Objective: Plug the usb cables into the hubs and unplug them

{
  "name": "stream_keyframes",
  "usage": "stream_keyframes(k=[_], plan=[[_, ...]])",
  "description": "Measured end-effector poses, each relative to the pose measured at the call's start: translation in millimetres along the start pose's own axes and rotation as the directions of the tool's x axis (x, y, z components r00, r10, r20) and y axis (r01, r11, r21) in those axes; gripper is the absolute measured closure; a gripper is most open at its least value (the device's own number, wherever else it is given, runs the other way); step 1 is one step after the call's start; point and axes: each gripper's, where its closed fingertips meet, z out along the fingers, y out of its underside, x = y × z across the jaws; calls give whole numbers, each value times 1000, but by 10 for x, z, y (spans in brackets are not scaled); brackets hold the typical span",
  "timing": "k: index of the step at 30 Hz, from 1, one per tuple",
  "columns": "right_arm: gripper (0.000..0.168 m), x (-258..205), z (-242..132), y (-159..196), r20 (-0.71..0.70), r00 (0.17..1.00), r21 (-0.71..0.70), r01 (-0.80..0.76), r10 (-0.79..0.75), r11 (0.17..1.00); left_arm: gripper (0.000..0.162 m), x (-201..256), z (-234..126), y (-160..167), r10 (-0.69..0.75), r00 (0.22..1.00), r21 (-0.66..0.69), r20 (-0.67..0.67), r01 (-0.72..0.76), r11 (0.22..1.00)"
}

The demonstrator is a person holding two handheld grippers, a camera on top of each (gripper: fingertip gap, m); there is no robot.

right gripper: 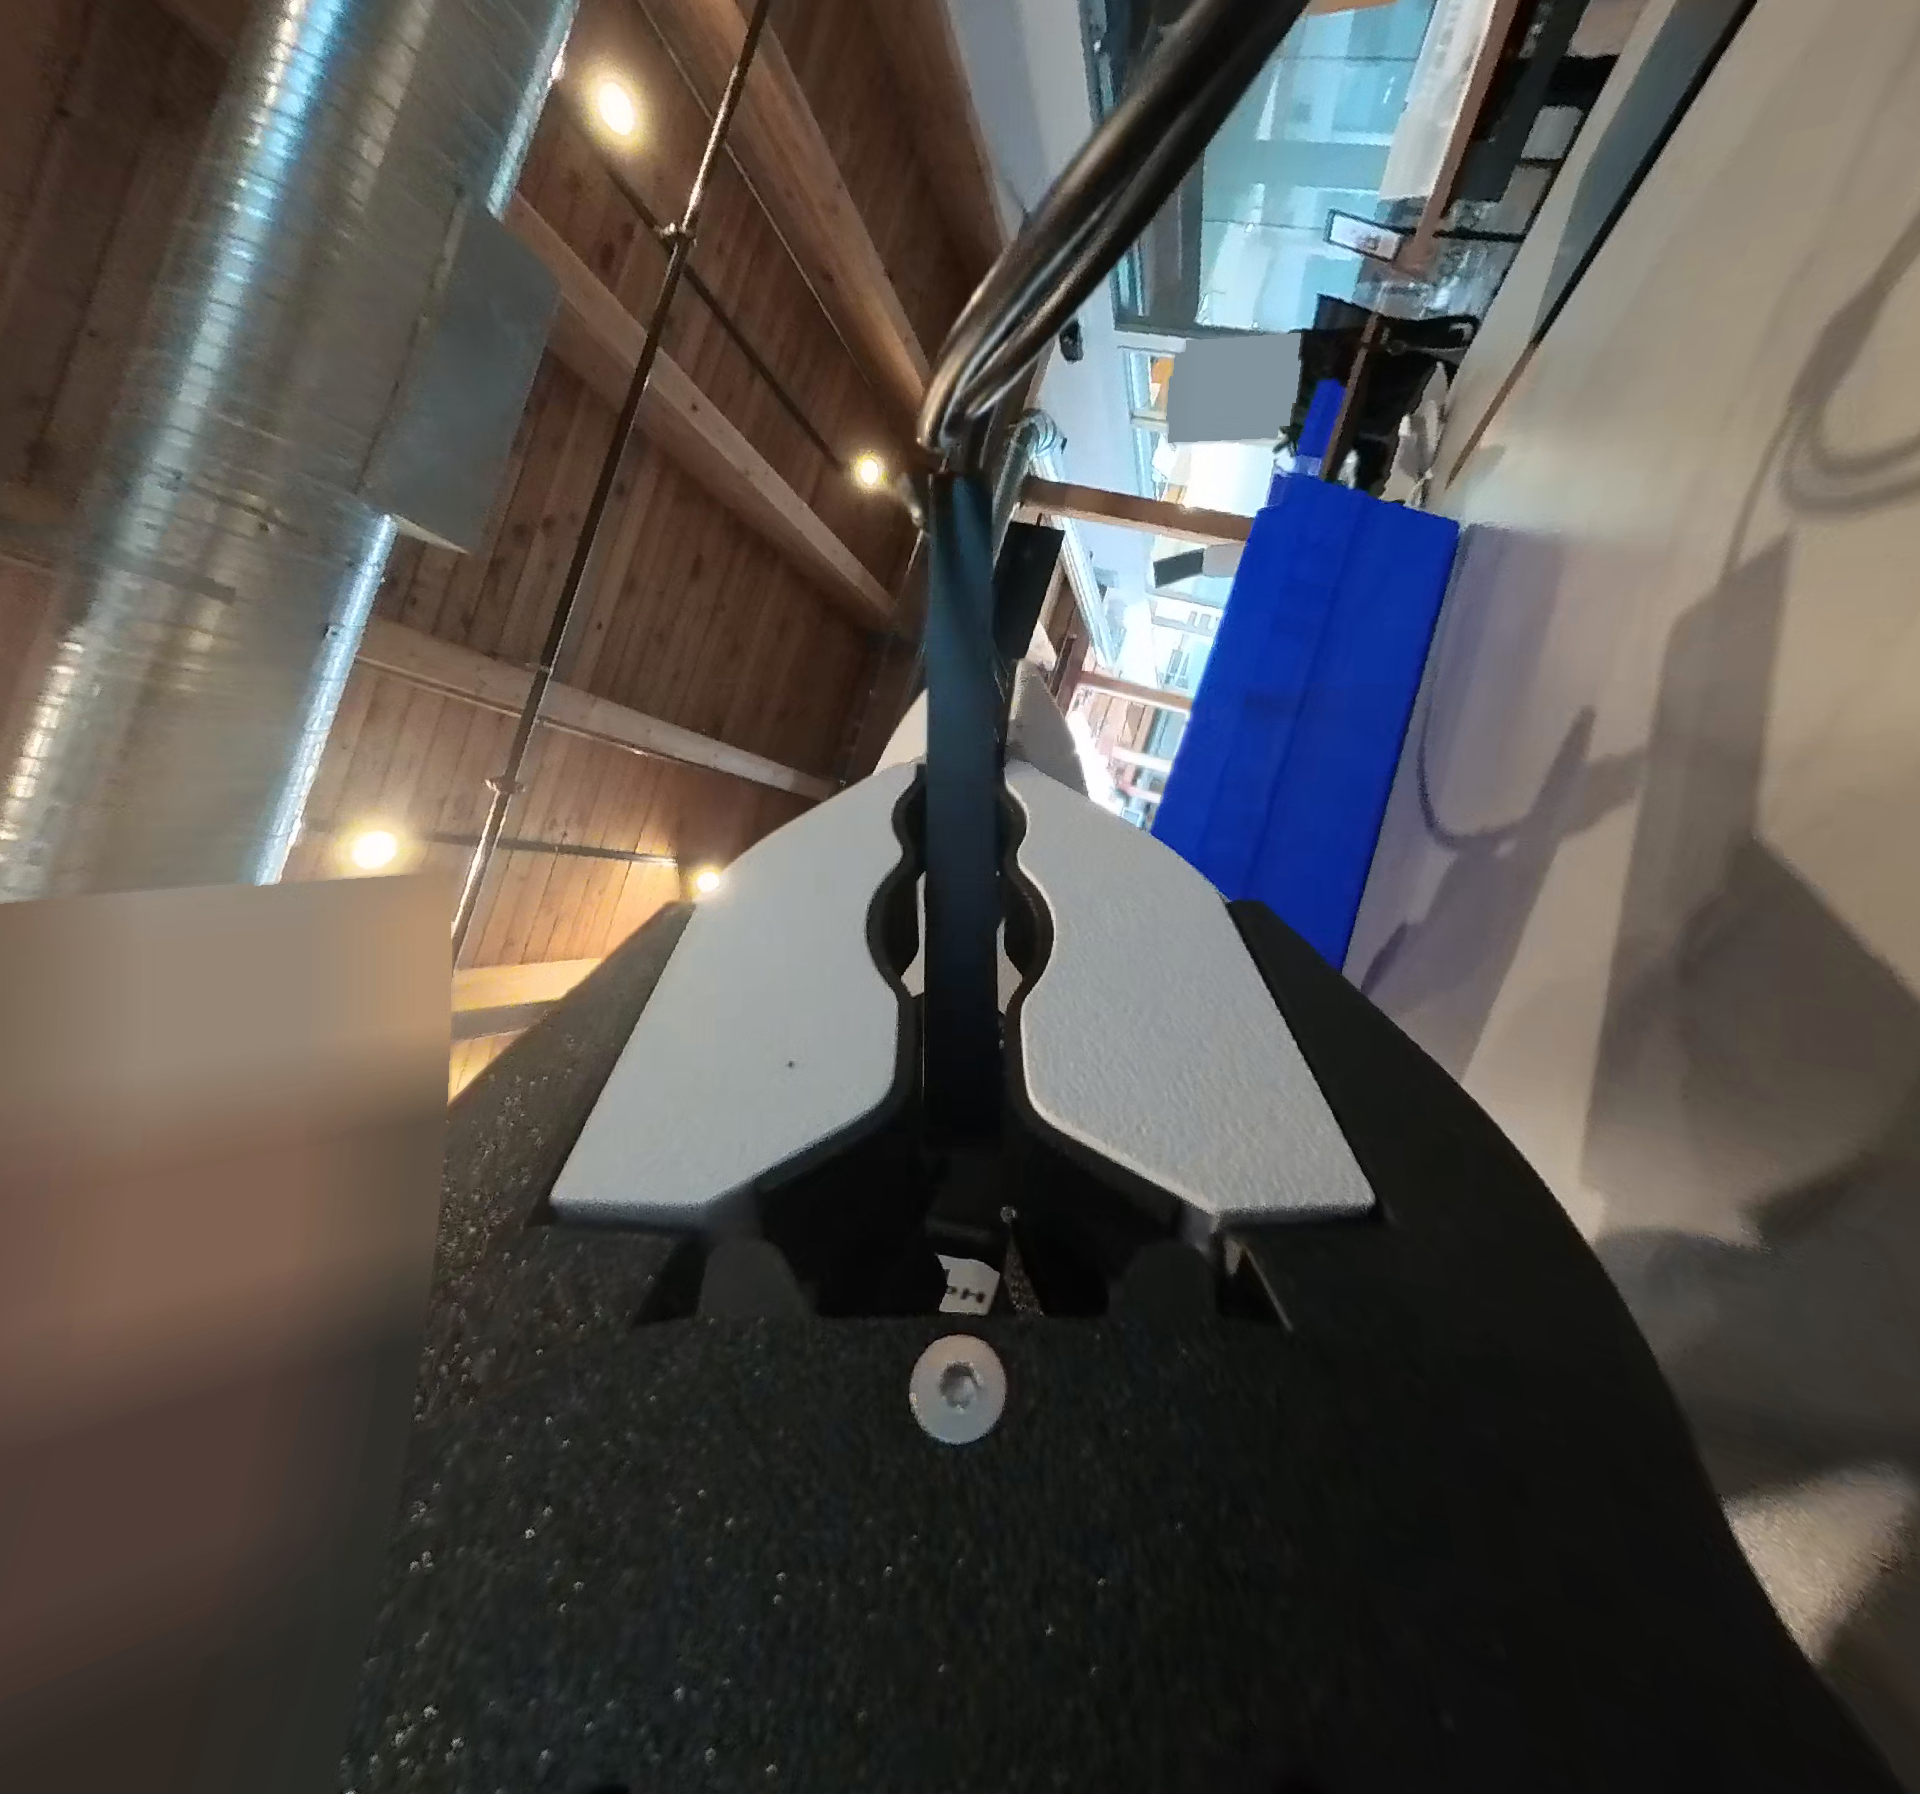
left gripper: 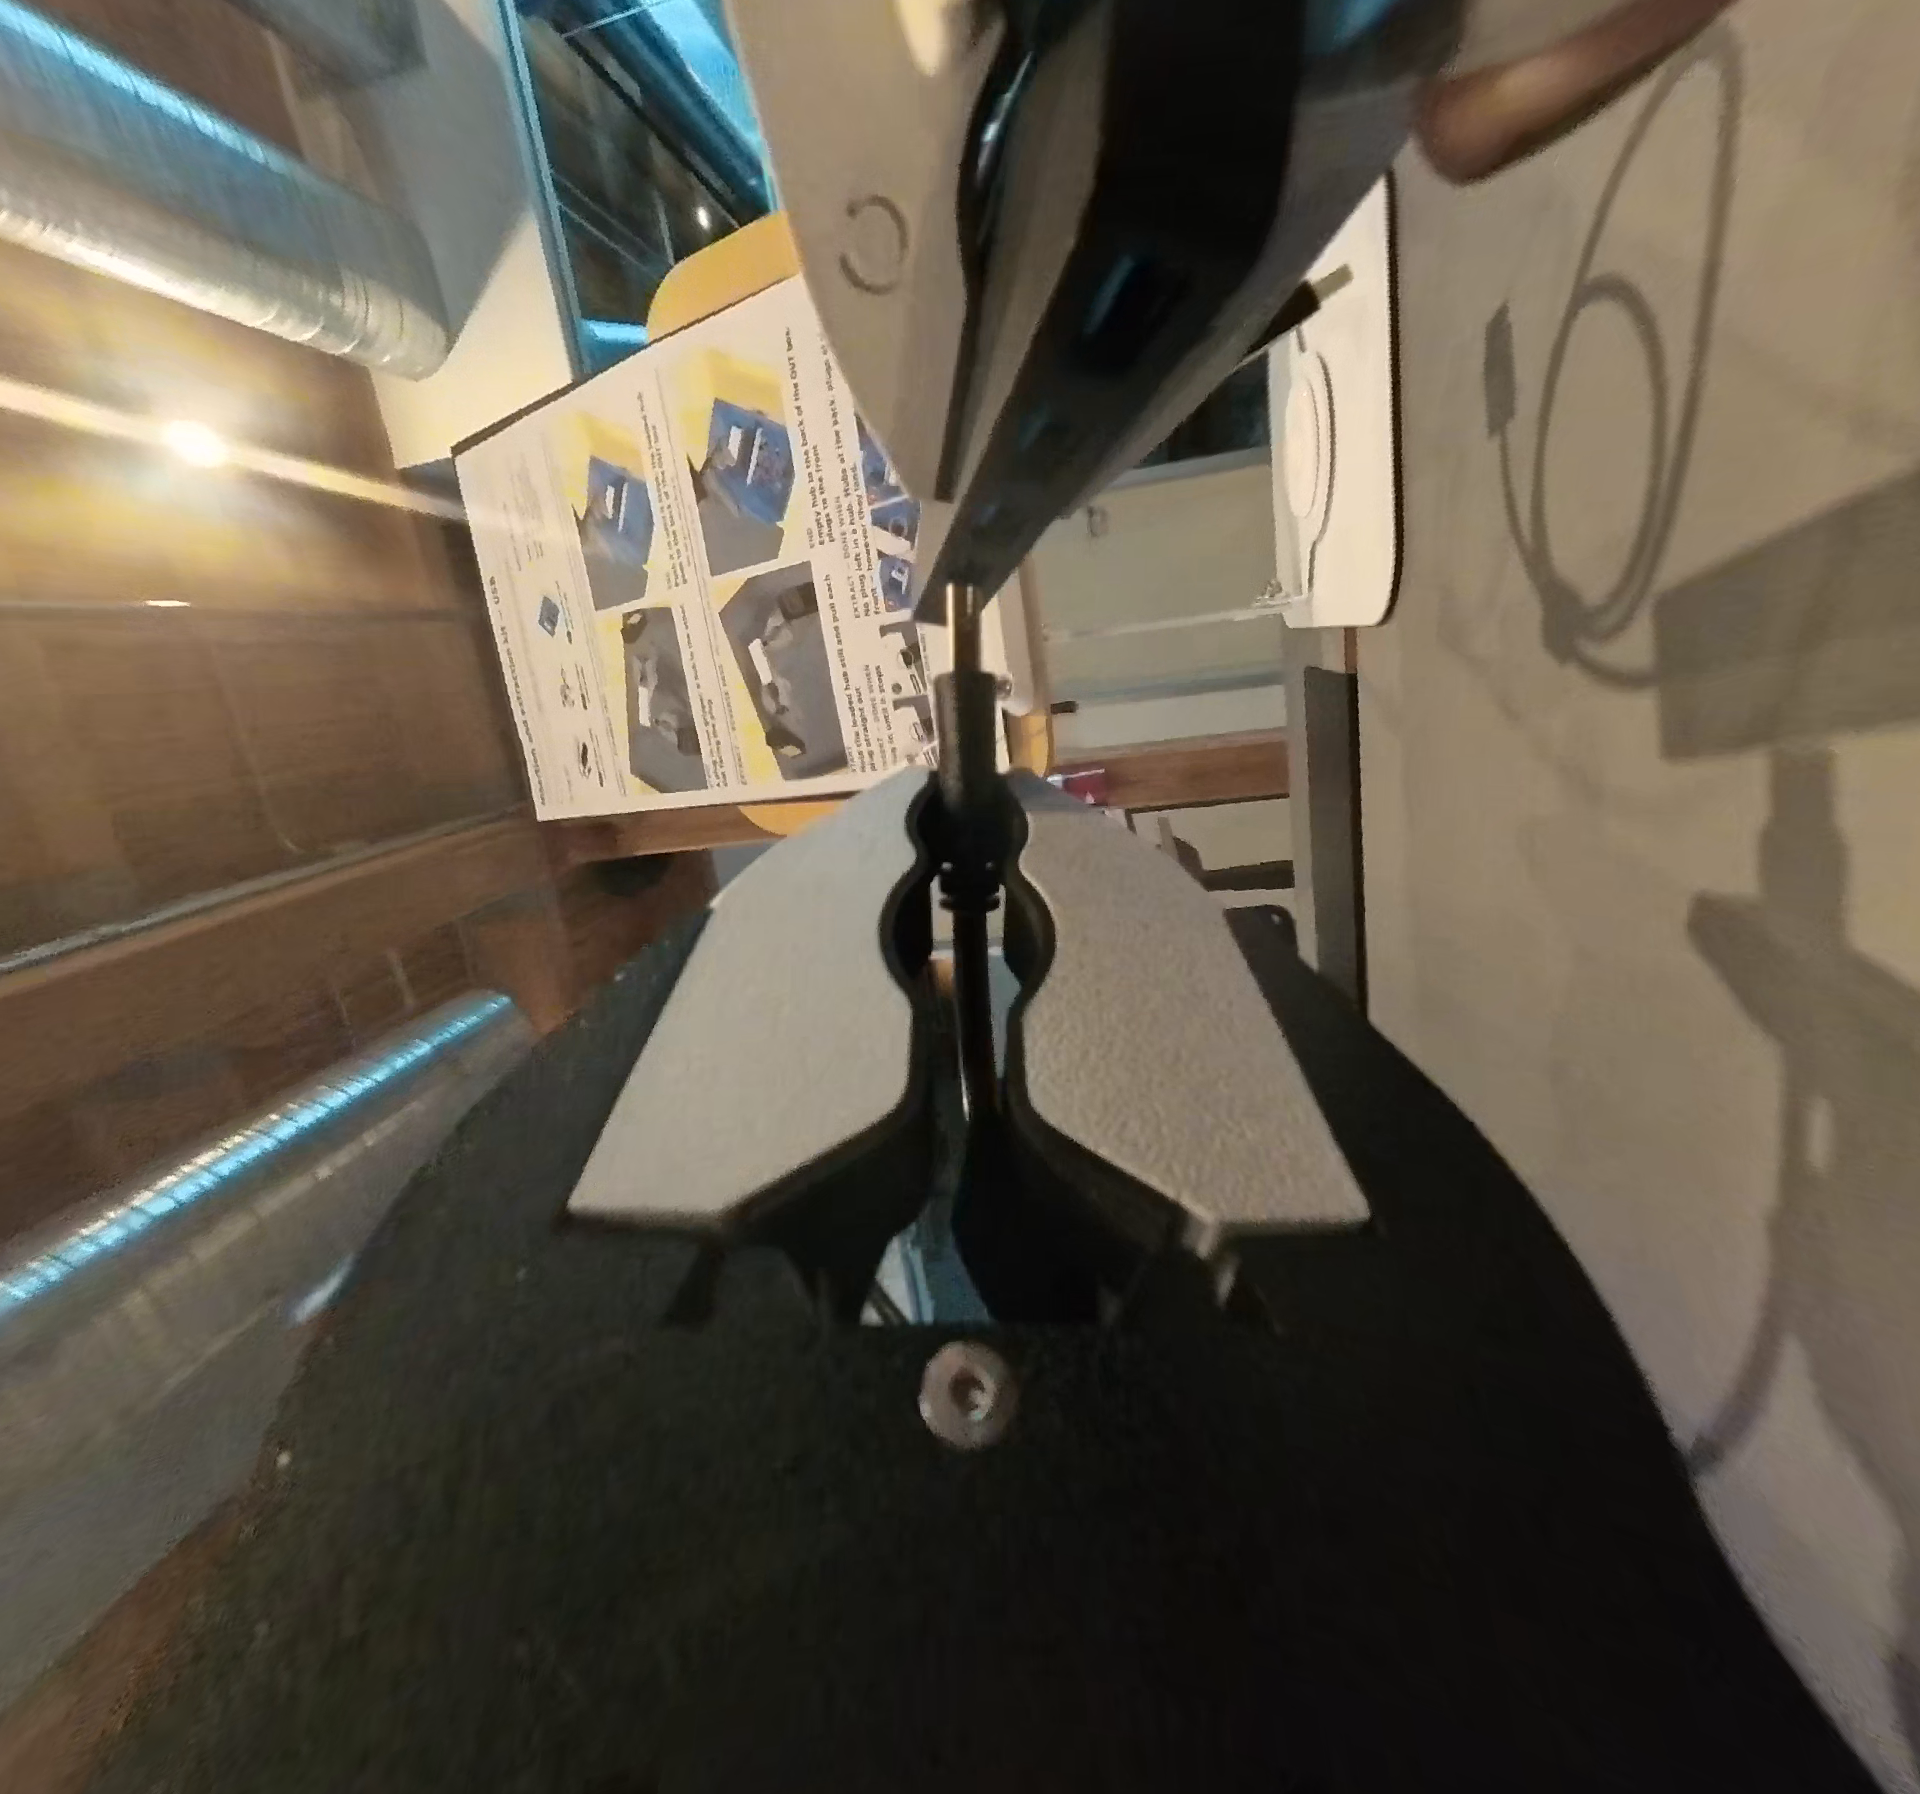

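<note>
Under a wooden ceiling (right gripper: 727,414), the left gripper (left gripper: 966,809) pinched a black USB plug (left gripper: 961,705); the right gripper (right gripper: 961,809) clamped a slim dark hub (right gripper: 961,705) ahead of it.

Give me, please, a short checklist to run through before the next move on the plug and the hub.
1. Left gripper shut on the USB plug: ok.
2. Right gripper shut on the hub: ok.
3. Plug's metal tip at the hub's edge: ok.
4. Plug seated in a port: cannot tell, blurred.
5. Plug in line with the port: cannot tell.
6. Cables leaving the hub clear of the fingers: ok.
</note>
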Motion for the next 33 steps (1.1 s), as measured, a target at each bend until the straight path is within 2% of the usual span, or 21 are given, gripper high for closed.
stream_keyframes(k=[6, 33], plan=[[158, 32, -26, -50, -5, 1000, 35, -20, 20, 999, 153, 73, 42, -42, 66, 998, 15, -14, -65, 998], [158, 108, -77, -114, -22, 999, 93, -29, 31, 995, 153, 105, 42, -161, 67, 998, 19, 1, -67, 998]])
